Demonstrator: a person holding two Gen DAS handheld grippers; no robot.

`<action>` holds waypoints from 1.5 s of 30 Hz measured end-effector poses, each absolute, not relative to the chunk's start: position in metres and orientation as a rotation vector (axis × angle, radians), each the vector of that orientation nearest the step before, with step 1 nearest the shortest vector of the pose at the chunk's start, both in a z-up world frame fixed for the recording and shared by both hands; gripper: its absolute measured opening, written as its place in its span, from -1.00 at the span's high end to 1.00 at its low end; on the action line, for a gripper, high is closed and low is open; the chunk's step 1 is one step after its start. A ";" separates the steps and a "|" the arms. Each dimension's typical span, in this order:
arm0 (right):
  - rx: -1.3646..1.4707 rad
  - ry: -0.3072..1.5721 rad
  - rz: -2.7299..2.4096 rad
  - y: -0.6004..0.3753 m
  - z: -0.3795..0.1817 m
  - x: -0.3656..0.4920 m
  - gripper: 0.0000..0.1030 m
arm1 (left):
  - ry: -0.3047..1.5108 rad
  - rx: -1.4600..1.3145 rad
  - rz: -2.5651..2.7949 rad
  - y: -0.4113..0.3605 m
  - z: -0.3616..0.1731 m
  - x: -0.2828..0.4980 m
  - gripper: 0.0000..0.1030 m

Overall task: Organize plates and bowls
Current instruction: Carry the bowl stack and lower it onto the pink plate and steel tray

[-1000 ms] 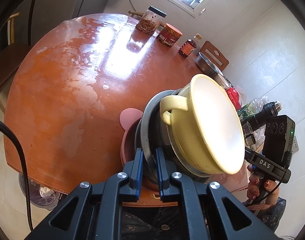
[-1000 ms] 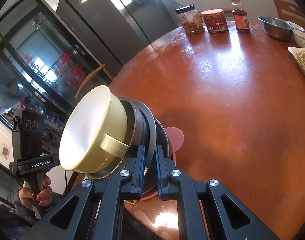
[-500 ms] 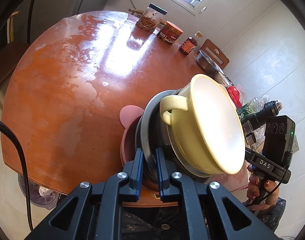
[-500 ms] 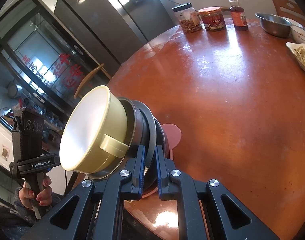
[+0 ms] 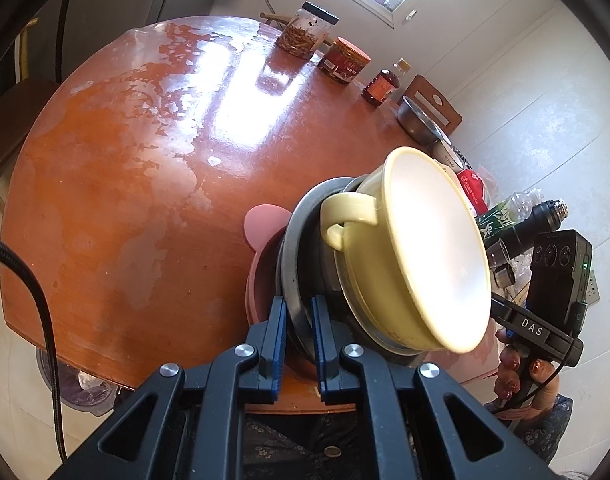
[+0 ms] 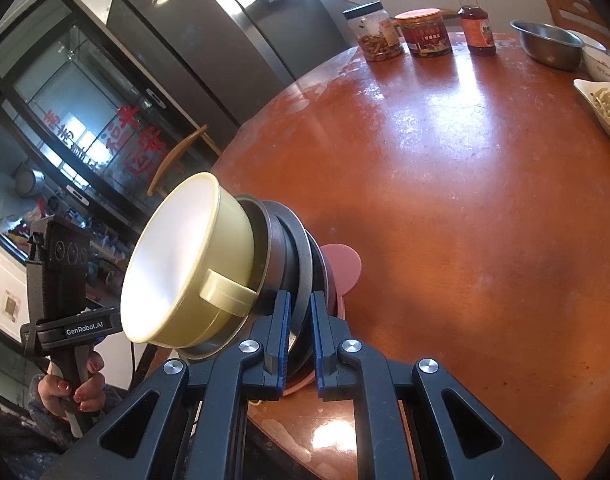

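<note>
Above the near edge of the round reddish wooden table (image 5: 153, 168), the left gripper (image 5: 297, 332) and right gripper (image 6: 299, 328) each pinch the rim of the dark grey metal plate (image 5: 301, 240). It carries a pale yellow handled bowl (image 5: 417, 256) over a pink eared plate (image 5: 265, 224), the whole stack tilted.

Round red-brown table (image 5: 117, 184) w/ 2 jars (image 5: 307, 34), bottle (image 5: 381, 86), steel bowl (image 5: 419, 126) at far edge.

Left hand-held gripper (image 5: 298, 334): pitched downward, blue pads clamped tight on thin rim of metal plate (image 5: 295, 248). Right hand-held gripper (image 6: 299, 334): same downward pitch, pads clamped on same plate's opposite rim. Person's hand (image 6: 73, 390) wraps left handle; other hand (image 5: 519, 370) wraps right handle.
</note>
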State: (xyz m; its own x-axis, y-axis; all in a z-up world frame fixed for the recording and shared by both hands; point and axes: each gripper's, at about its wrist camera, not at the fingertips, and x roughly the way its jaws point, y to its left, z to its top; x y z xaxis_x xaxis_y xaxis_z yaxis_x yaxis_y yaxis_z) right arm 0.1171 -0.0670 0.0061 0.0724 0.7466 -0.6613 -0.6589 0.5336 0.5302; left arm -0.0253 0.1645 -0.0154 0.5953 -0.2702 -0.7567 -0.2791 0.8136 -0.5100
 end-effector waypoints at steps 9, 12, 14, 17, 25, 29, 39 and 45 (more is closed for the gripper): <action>0.073 1.048 1.036 -0.064 0.006 0.115 0.78 | 0.964 -0.632 0.001 0.165 -0.019 -0.019 0.78; 0.073 1.046 1.033 -0.063 0.006 0.115 0.78 | 0.965 -0.632 -0.001 0.166 -0.020 -0.019 0.78; 0.077 1.048 1.034 -0.064 0.005 0.114 0.78 | 0.964 -0.635 -0.002 0.165 -0.020 -0.019 0.78; 0.077 1.045 1.033 -0.065 0.005 0.114 0.78 | 0.964 -0.638 -0.004 0.167 -0.021 -0.017 0.78; 0.087 1.048 1.033 -0.066 0.006 0.114 0.78 | 0.966 -0.652 -0.010 0.170 -0.023 -0.016 0.78; 0.087 1.046 1.031 -0.067 0.008 0.115 0.78 | 0.970 -0.661 -0.014 0.172 -0.023 -0.016 0.78; 0.094 1.039 1.001 -0.073 0.008 0.122 0.62 | 0.975 -0.667 -0.011 0.176 -0.025 -0.013 0.78; 0.108 1.033 0.994 -0.079 0.010 0.121 0.53 | 0.972 -0.668 0.004 0.178 -0.022 -0.015 0.75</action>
